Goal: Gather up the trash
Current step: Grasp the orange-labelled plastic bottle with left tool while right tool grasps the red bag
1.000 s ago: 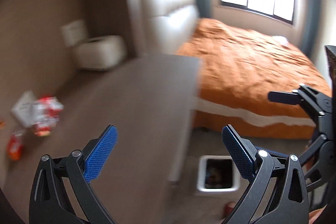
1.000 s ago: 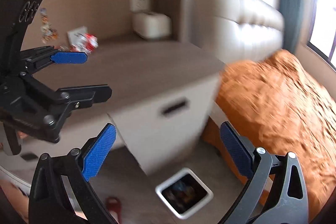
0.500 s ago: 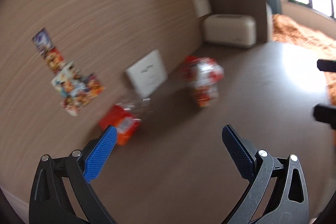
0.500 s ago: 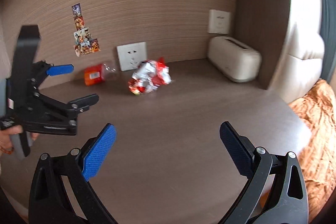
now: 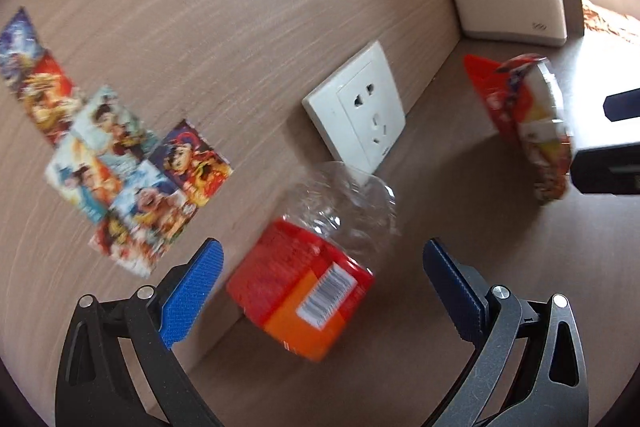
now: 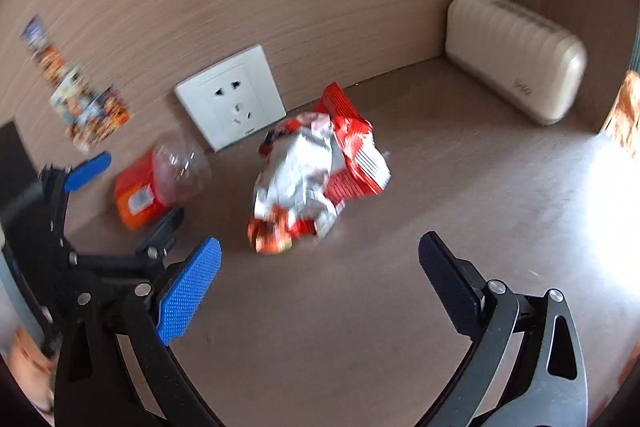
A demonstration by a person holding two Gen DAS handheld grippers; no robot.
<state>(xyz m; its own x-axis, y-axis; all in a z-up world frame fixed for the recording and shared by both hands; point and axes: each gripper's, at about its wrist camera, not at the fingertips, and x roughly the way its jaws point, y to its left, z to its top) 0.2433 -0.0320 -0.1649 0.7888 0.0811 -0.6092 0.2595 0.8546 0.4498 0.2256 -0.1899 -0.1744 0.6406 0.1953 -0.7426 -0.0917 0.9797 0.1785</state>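
Brown wood-grain desktop point(image 6: 400, 307). Lying on it: clear plastic bottle point(image 5: 316, 267) with red-orange label, directly ahead of left gripper; crumpled red snack wrapper point(image 6: 316, 175) ahead of right gripper; beige ribbed box point(image 6: 516, 59) far right, against wall.
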